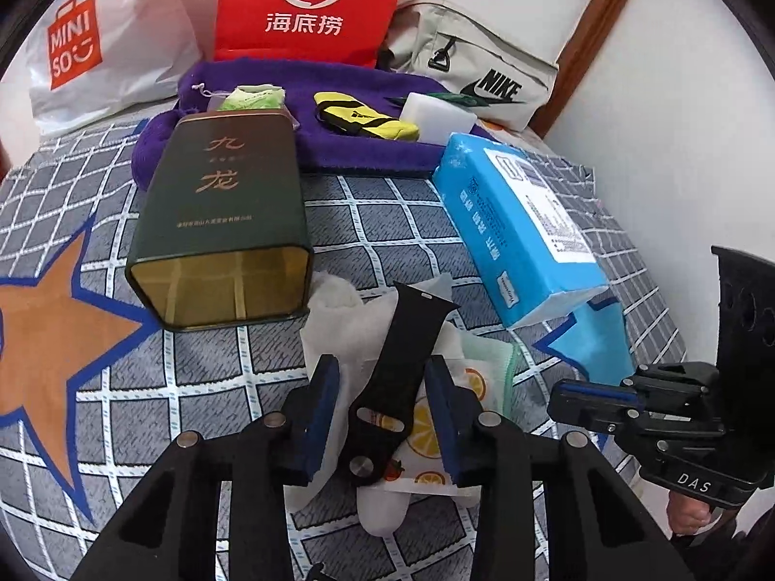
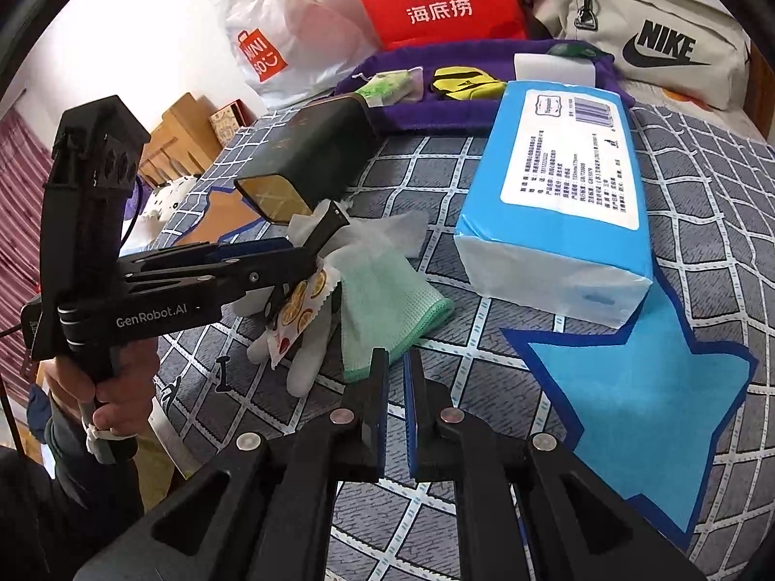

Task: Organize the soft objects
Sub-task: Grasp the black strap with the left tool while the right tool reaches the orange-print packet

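Note:
A black silicone watch strap (image 1: 397,377) lies on a pile of soft things: a white glove (image 1: 339,334), a green-cuffed cloth (image 2: 382,310) and a fruit-print wrapper (image 1: 426,435). My left gripper (image 1: 382,387) is open with its jaws on either side of the strap, the fingers apart from it. In the right wrist view it (image 2: 290,252) hovers over the pile with the strap (image 2: 324,232) sticking out past it. My right gripper (image 2: 395,387) is nearly shut and empty, just in front of the green cloth.
A dark green tin (image 1: 223,213) lies on its side, open end toward me. A blue tissue pack (image 1: 518,222) lies to the right. A purple towel (image 1: 339,145) at the back holds a yellow sock (image 1: 363,116) and a white sponge (image 1: 441,116). Bags stand behind.

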`<control>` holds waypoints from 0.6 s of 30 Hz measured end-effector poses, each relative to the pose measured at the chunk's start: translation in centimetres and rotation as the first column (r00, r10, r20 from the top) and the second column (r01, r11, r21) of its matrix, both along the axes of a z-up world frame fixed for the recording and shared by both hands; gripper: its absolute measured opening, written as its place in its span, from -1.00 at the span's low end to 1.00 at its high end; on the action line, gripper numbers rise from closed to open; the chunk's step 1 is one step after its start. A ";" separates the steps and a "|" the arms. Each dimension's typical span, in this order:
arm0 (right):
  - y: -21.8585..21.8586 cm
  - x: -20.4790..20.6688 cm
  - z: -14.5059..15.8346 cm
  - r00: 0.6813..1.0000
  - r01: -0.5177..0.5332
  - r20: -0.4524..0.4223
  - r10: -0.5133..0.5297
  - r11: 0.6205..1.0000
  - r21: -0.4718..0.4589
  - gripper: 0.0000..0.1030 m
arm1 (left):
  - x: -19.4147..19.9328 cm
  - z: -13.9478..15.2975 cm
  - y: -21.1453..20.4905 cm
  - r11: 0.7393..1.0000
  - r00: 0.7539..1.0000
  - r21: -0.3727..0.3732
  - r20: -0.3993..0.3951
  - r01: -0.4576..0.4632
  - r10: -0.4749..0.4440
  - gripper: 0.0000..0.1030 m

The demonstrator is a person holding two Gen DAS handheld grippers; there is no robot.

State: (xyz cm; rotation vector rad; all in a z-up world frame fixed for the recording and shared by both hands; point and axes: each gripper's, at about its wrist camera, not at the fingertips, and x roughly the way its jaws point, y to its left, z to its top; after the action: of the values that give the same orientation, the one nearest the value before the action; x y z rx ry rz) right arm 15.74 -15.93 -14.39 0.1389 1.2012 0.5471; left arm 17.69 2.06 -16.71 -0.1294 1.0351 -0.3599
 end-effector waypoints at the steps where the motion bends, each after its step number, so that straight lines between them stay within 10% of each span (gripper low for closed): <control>1: 0.0 0.0 -0.1 1.000 -0.001 -0.001 0.001 1.000 -0.001 -0.85 | -0.1 0.2 0.1 1.000 1.000 0.000 0.006 -0.005 0.005 -0.34; 18: -0.2 0.0 -0.2 1.000 0.007 -0.009 -0.007 1.000 -0.001 -0.85 | 0.1 -1.0 -1.3 0.998 0.998 0.021 -0.005 0.058 -0.058 -0.53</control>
State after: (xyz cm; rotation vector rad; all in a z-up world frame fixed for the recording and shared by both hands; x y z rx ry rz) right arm 15.69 -16.12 -14.59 0.1447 1.2091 0.5400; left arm 17.78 0.76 -17.72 -0.0815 1.0479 -0.4018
